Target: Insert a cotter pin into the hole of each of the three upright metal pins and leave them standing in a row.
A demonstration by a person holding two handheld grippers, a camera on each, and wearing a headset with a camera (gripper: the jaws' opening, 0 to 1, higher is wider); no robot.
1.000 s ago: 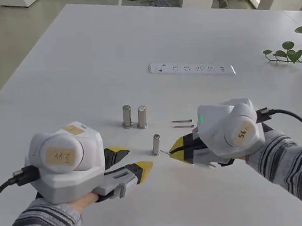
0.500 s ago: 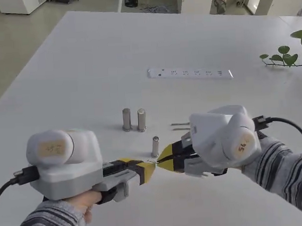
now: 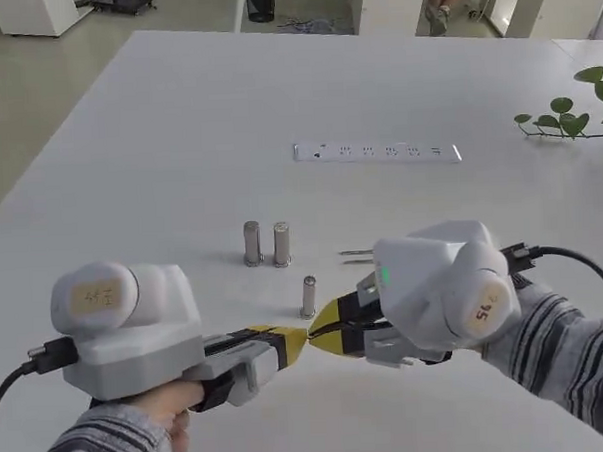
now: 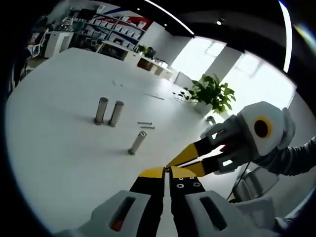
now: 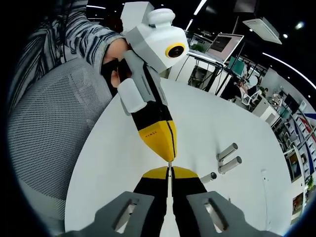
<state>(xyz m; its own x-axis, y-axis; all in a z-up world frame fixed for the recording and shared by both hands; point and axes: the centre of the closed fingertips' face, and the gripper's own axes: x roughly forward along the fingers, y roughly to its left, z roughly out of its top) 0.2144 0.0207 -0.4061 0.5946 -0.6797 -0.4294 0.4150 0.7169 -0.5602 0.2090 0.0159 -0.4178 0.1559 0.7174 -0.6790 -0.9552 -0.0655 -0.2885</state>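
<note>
Cotter pin [image 5: 169,169]: pinched between left gripper [image 3: 291,339] and right gripper [image 3: 321,335], both closed, tip to tip. Nearest metal pin [image 3: 308,297]: upright just beyond the tips. Step judged: regrip. Next: alignment with its hole required.

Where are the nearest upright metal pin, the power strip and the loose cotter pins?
nearest metal pin [image 3: 308,297], head view, middle of its shaft.
power strip [image 3: 378,152], head view, middle of its top face.
loose cotter pins [image 3: 358,252], head view, shank of the farther one.
</note>
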